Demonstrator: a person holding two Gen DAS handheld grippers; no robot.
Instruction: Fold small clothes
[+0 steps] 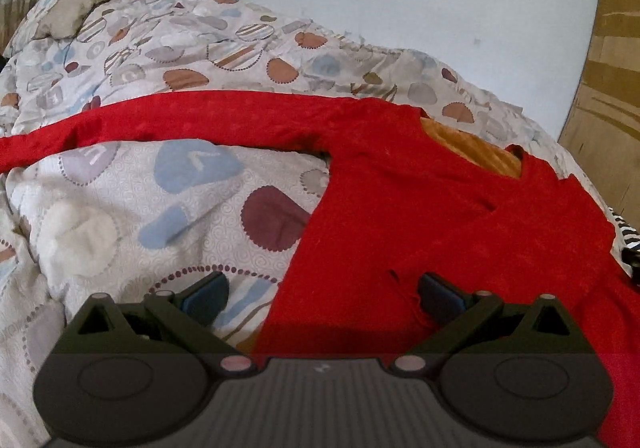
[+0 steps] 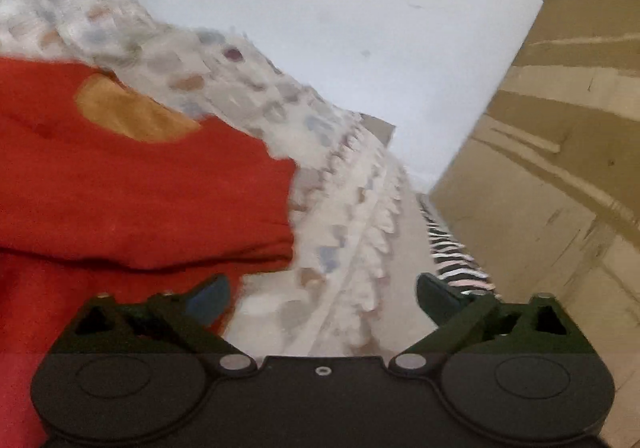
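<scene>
I see a red garment (image 1: 420,215) with an orange lining (image 1: 476,151) on a white quilt (image 1: 132,207) (blue, maroon, brown blobs), beside zebra-striped cloth (image 2: 456,264).

The left gripper (image 1: 322,298) hangs wide apart over a red top (image 1: 440,215) on a patterned quilt (image 1: 160,187).

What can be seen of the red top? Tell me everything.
The red top is a long-sleeved garment of soft, fuzzy-looking fabric with an orange-lined neck opening. It lies spread flat on the patterned duvet, one sleeve stretched out along the bed; in the right wrist view the other sleeve appears folded across the body. The left hand-held gripper hovers open over its side edge, the right hand-held gripper open beside it.
</scene>
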